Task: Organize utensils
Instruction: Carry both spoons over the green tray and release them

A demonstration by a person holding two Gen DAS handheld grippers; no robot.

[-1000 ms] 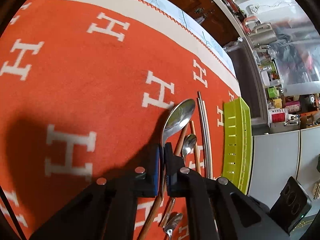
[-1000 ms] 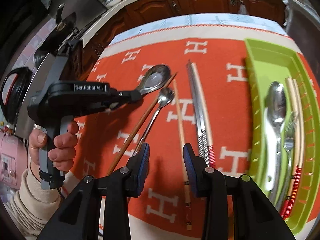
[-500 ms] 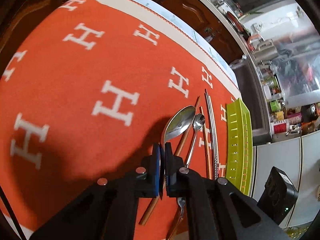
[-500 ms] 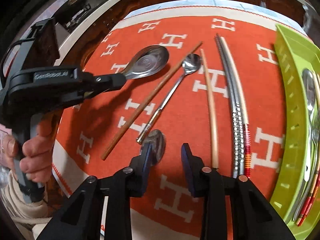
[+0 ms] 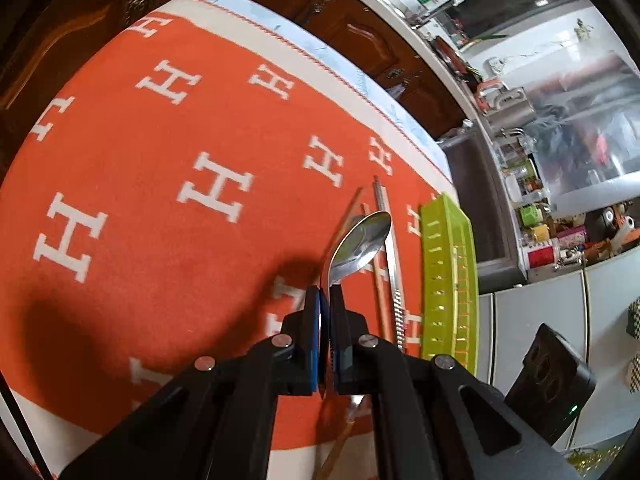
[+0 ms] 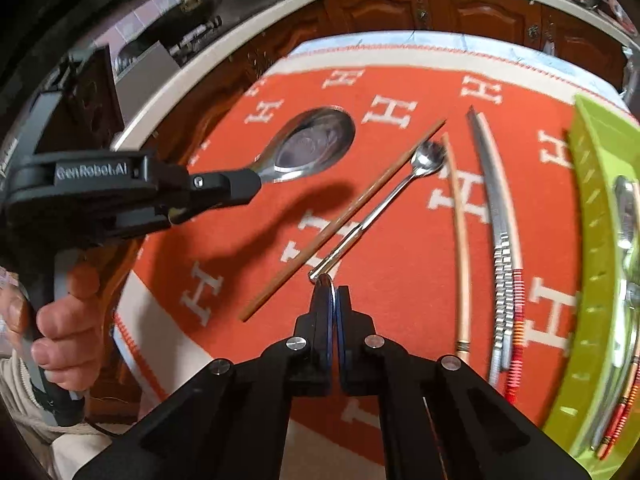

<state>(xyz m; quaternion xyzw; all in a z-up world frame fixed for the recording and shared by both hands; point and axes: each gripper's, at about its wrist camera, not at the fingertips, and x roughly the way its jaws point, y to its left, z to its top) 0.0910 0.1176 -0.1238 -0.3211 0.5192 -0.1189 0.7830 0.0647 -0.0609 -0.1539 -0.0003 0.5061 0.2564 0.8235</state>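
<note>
Two grippers are both pressed shut on spoons. Nearest in the right wrist view, the right gripper has its pads together on the flat end of the small spoon, whose handle runs away across the orange cloth to a bowl that rests on the fabric. Just left of that handle, and almost parallel, lies a brown chopstick. To the right a pale chopstick lies apart, then a pair of metal chopsticks with ribbed grips and red bands at the near end. Beyond them the green tray sits along the cloth's right side and already holds a spoon and banded chopsticks.

Nearest in the left wrist view, the left gripper pinches the handle of the large spoon, bowl forward and raised clear of the cloth, with its shadow below. The cloth's white border runs along the near edge, and again along the far edge before dark wooden cabinets.

Only the left view shows the wide stretch of bare cloth to the left of the utensils, the tray's slotted outer wall and a cluttered counter past it. Only the right view shows the tray's contents, the hand that grips the left tool, and the large spoon from the side.
</note>
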